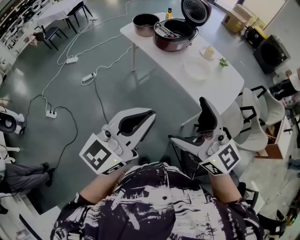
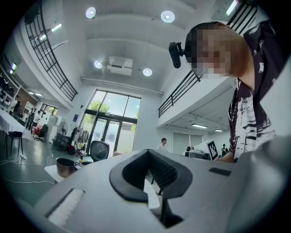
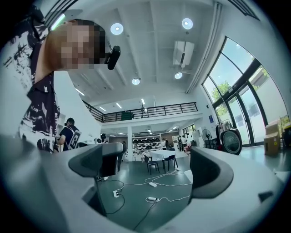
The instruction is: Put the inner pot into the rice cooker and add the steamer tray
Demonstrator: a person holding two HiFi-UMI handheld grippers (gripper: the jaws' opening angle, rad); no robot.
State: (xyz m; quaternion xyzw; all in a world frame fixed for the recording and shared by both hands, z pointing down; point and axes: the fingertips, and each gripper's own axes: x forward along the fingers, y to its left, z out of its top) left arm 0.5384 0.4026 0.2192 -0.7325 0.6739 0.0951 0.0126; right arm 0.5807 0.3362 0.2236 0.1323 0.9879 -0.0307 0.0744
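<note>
On the white table (image 1: 225, 84) far ahead stands the dark rice cooker (image 1: 173, 33) with its lid up. To its left on the table is the metal inner pot (image 1: 145, 24), also seen small in the left gripper view as a pot (image 2: 66, 166). A white round steamer tray (image 1: 197, 68) lies to the cooker's right. Both grippers are held close to my body over the floor, well short of the table. My left gripper (image 1: 151, 115) (image 2: 148, 154) is shut with nothing in it. My right gripper (image 1: 187, 119) (image 3: 154, 168) stands wide open and empty.
Cables and power strips (image 1: 88, 77) trail over the grey floor left of the table. White chairs (image 1: 255, 117) stand at the right, near the table's near end. A yellow bottle (image 1: 168, 13) and small items (image 1: 207, 51) sit on the table. Boxes and a black unit (image 1: 272, 51) lie beyond.
</note>
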